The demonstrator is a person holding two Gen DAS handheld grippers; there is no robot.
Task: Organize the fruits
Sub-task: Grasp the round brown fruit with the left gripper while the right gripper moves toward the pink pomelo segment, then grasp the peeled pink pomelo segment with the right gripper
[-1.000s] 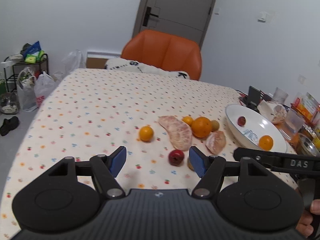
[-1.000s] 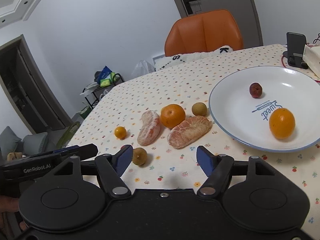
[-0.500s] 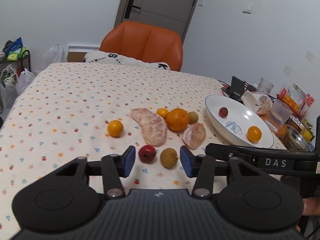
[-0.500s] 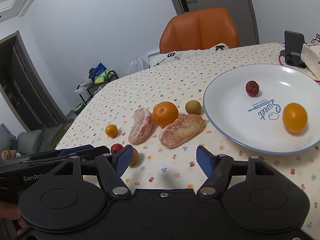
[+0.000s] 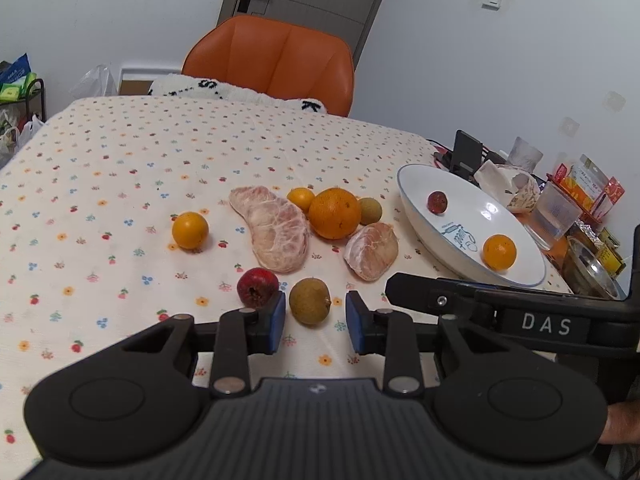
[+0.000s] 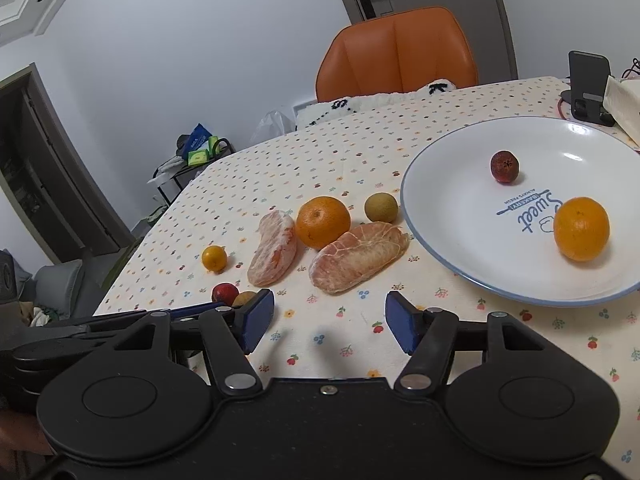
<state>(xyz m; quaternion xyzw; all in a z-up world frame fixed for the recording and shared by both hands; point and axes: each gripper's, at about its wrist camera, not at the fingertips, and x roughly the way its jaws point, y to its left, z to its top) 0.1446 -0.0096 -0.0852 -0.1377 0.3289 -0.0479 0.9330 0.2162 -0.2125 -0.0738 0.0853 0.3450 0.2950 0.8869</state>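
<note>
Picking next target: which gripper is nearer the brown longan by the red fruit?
Left. The left gripper is open with the longan just ahead between its fingers; the right gripper sits off to the longan's right.

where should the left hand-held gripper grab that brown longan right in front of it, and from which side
Grip the brown longan across its widest middle, coming straight in low from the near table edge. It is small and round, so any pinch off centre would likely squirt it out. The left hand-held gripper is open and already lined up; keep its left finger clear of the red fruit close beside.
</note>
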